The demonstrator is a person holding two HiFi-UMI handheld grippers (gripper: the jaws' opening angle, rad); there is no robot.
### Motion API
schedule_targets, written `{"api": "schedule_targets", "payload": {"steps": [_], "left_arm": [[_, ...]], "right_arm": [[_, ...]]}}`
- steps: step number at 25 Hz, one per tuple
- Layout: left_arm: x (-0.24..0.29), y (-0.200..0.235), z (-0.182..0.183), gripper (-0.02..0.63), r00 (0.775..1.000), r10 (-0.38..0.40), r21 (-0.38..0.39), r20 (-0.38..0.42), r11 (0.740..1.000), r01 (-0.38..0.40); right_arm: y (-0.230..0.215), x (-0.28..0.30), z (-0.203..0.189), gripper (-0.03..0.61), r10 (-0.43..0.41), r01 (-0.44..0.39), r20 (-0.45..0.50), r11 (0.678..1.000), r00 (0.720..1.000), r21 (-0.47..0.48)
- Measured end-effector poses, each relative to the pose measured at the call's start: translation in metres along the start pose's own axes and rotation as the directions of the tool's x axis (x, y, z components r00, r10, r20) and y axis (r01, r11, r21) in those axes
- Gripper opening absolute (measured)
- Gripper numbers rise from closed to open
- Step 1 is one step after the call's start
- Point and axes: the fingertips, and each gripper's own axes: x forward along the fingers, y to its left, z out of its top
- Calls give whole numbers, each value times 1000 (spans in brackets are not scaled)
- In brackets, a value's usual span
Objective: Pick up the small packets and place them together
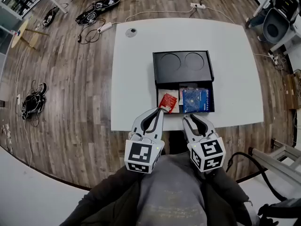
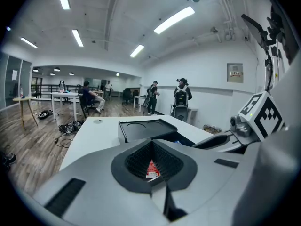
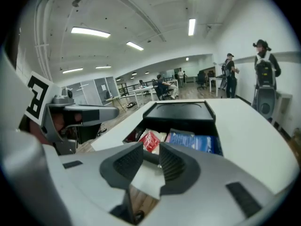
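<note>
A black tray [image 1: 183, 76] lies on the white table [image 1: 136, 93]. Its near compartment holds a red packet [image 1: 168, 101] leaning on a white packet [image 1: 175, 108], with blue packets [image 1: 195, 99] beside them. My left gripper [image 1: 161, 110] hovers at the tray's near left corner, fingertips together. In the left gripper view the red packet [image 2: 152, 169] shows only through the gap behind the tips. My right gripper [image 1: 192, 117] stands open above the table's near edge. Nothing is between its pads [image 3: 171, 163]; the red packet [image 3: 151, 140] and blue packets [image 3: 193, 142] lie beyond them.
The tray's far half is a lid-like panel with two round recesses [image 1: 194, 60]. A small round object [image 1: 131, 32] sits near the table's far left corner. Cables [image 1: 96, 6] lie on the wood floor. Several people stand by the far wall [image 2: 181, 98].
</note>
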Motion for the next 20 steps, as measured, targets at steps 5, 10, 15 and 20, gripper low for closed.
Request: {"api": "schedule_targets", "payload": {"steps": [5, 10, 15, 20], "left_arm": [[10, 8, 13, -9, 1000, 26, 6, 10, 1000, -27], [30, 24, 13, -9, 998, 55, -13, -21, 998, -55], [52, 38, 8, -9, 995, 87, -53, -58, 995, -90], [66, 50, 2, -9, 989, 123, -91, -86, 987, -131]], "right_arm": [[-1, 23, 38, 95, 60, -61, -8, 995, 998, -75], [-1, 55, 49, 95, 133, -147, -95, 976, 987, -159], [-7, 85, 32, 95, 171, -231, -261, 947, 950, -222], [-8, 101, 10, 95, 215, -323, -396, 918, 893, -230]]}}
